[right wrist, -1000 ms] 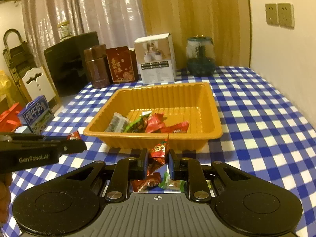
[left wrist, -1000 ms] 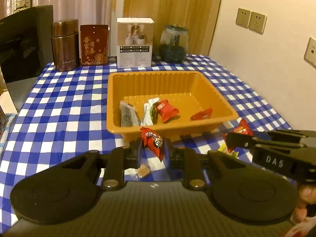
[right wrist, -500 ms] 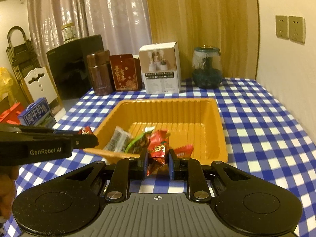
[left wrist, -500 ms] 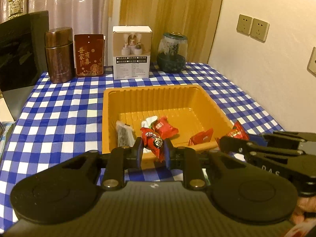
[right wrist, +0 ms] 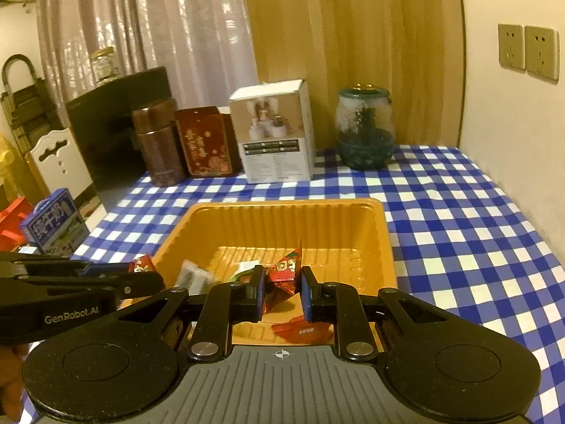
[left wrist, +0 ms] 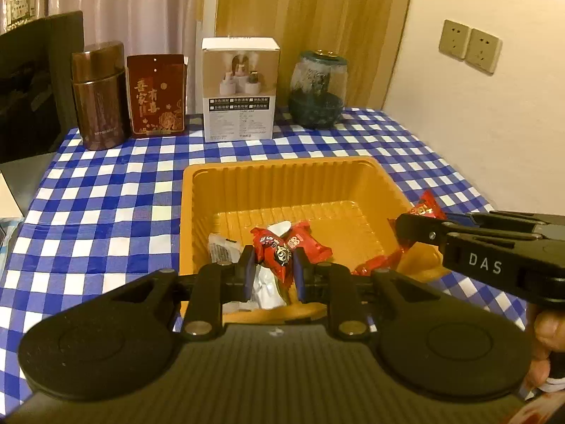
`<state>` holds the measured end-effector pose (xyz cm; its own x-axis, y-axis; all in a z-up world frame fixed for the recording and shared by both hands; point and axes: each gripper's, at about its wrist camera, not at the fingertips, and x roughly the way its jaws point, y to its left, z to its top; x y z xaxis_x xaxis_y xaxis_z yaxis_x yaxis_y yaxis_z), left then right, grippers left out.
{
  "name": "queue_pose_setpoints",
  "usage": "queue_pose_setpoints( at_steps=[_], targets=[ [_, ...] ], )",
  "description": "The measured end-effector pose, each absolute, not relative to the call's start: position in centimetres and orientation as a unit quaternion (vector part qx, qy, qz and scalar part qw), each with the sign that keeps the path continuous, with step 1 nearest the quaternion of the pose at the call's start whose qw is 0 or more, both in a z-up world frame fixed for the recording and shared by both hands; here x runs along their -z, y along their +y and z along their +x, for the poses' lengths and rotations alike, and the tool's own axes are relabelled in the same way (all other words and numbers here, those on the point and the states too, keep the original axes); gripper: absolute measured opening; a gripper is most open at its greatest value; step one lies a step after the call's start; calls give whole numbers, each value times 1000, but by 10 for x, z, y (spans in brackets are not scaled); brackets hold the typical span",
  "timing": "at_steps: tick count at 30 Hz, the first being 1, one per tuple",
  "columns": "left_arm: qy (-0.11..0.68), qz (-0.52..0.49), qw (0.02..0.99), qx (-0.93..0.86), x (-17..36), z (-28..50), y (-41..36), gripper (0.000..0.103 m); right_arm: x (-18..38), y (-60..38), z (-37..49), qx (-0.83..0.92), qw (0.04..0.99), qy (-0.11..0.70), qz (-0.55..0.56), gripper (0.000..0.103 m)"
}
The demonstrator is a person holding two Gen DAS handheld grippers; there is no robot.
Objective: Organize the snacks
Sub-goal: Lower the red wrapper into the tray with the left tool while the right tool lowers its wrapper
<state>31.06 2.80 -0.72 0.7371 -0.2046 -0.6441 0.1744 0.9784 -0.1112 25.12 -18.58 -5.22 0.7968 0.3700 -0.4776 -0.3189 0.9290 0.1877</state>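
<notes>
An orange plastic tray point(left wrist: 282, 180) sits on the blue checked tablecloth and holds several wrapped snacks. My left gripper point(left wrist: 272, 265) is shut on a red wrapped candy point(left wrist: 273, 252) and holds it above the tray's near edge. My right gripper point(right wrist: 282, 291) is shut on a red foil snack packet point(right wrist: 284, 272) and holds it over the tray point(right wrist: 282, 215). In the left wrist view the right gripper point(left wrist: 406, 222) reaches in from the right with its packet point(left wrist: 425, 206). In the right wrist view the left gripper point(right wrist: 148, 277) reaches in from the left.
At the table's back stand a brown canister point(left wrist: 99, 95), a red box point(left wrist: 157, 95), a white carton point(left wrist: 240, 88) and a glass jar point(left wrist: 317, 88). A wall point(left wrist: 476, 106) runs along the right. A blue milk carton point(right wrist: 53, 222) stands off the table's left.
Both grippers rose from the tablecloth in front of the tray and moved forward with their snacks; they now hold them over the tray.
</notes>
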Motion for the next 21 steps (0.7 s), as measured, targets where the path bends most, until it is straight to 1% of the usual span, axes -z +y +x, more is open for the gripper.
queue_pose_setpoints(
  at_steps=[16,21],
  targets=[
    [410,7,907,95,35,355,13,20,72,-181,296,-178,933,310,51,20],
    [417,12,904,97,40,363,8,20,79,-182,304,-173,930,321,50,21]
  ],
)
